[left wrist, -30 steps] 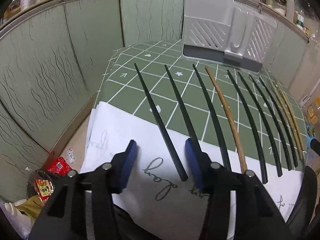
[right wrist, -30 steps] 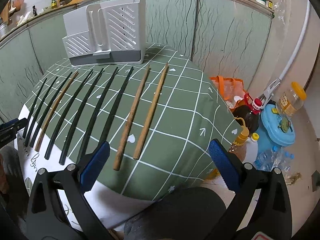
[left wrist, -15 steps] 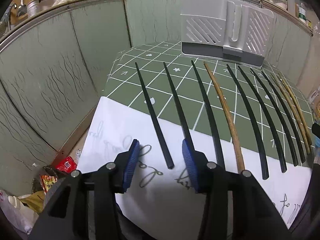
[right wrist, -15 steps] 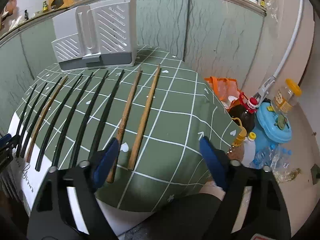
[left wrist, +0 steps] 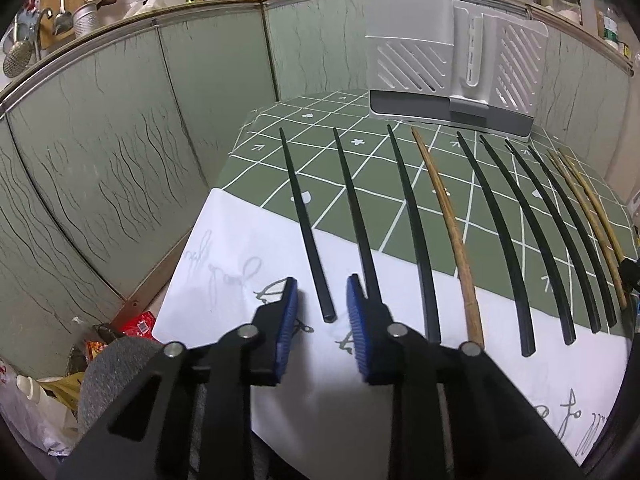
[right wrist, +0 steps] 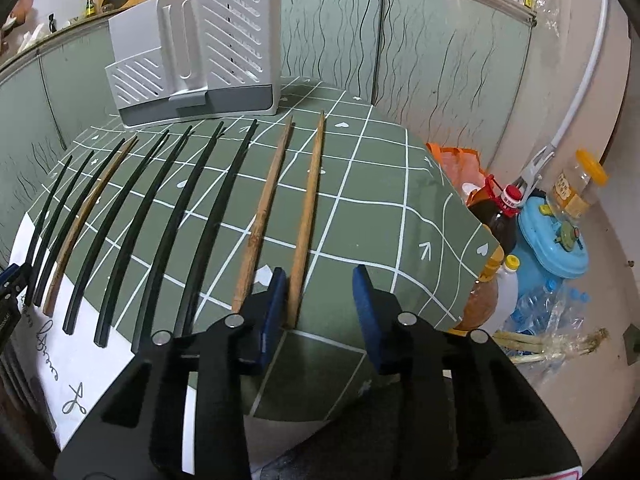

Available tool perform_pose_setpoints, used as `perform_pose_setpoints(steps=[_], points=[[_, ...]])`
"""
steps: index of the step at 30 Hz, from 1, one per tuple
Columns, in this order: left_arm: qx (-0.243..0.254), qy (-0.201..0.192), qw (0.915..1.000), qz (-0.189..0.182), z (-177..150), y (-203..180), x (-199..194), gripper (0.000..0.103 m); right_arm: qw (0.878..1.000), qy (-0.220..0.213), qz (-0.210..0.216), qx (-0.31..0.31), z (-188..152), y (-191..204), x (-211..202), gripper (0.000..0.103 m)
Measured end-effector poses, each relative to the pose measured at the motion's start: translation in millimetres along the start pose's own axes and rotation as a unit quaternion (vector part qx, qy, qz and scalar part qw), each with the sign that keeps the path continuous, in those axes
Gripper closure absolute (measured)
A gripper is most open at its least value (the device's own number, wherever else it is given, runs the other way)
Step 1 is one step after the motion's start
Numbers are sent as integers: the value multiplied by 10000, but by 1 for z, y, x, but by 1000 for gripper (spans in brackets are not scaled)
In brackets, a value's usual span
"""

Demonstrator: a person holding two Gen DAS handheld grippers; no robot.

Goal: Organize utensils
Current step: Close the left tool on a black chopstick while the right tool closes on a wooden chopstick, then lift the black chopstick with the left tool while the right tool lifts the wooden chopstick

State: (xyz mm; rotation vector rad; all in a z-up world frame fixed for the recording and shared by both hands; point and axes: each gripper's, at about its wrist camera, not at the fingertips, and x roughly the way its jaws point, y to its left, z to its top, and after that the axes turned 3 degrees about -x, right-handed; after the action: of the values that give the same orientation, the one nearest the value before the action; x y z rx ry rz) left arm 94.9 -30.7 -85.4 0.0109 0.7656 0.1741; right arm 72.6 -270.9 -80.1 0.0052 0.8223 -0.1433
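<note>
Several black and wooden chopsticks lie side by side on a green checked tablecloth [left wrist: 360,168]. My left gripper [left wrist: 320,292] is open, its blue pads on either side of the near end of the leftmost black chopstick [left wrist: 306,224]. My right gripper [right wrist: 320,284] is open around the near end of the rightmost wooden chopstick [right wrist: 308,216], which lies close to the left pad. A second wooden chopstick [right wrist: 260,224] lies just left of it. A grey slotted utensil holder [left wrist: 452,64] stands at the far end of the table, also in the right wrist view [right wrist: 192,60].
A white cloth with script [left wrist: 248,264] covers the table's near edge. Green panel walls [left wrist: 100,160] enclose the left and back. Right of the table, on the floor, stand a dark bottle [right wrist: 496,220], a blue container [right wrist: 556,240], a jar [right wrist: 576,188] and an orange bag [right wrist: 456,164].
Both grippers moved forward to the chopstick ends. The right jaws narrowed a lot around the rightmost wooden chopstick. The left jaws narrowed slightly around the leftmost black one.
</note>
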Motion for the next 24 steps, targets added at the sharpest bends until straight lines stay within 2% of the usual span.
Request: perform_pose_setpoints(steps=[5,10,15,24], points=[[-67,-61,9999,115,-3,-1,0,92,10000,-75,-43,10,-4,7,-1,83],[6,-80,9997,218,-4,-3,0,94,9999,-65,-34,120,-5,11,-1,95],[-35,-71,9998,173,-6,0,0,95,9998,-67,-126,157,-6,15,-1,97],[-110,65,9999,-48,-1,8,0,96,9997,-17,-4,228,-3,9,-5,97]])
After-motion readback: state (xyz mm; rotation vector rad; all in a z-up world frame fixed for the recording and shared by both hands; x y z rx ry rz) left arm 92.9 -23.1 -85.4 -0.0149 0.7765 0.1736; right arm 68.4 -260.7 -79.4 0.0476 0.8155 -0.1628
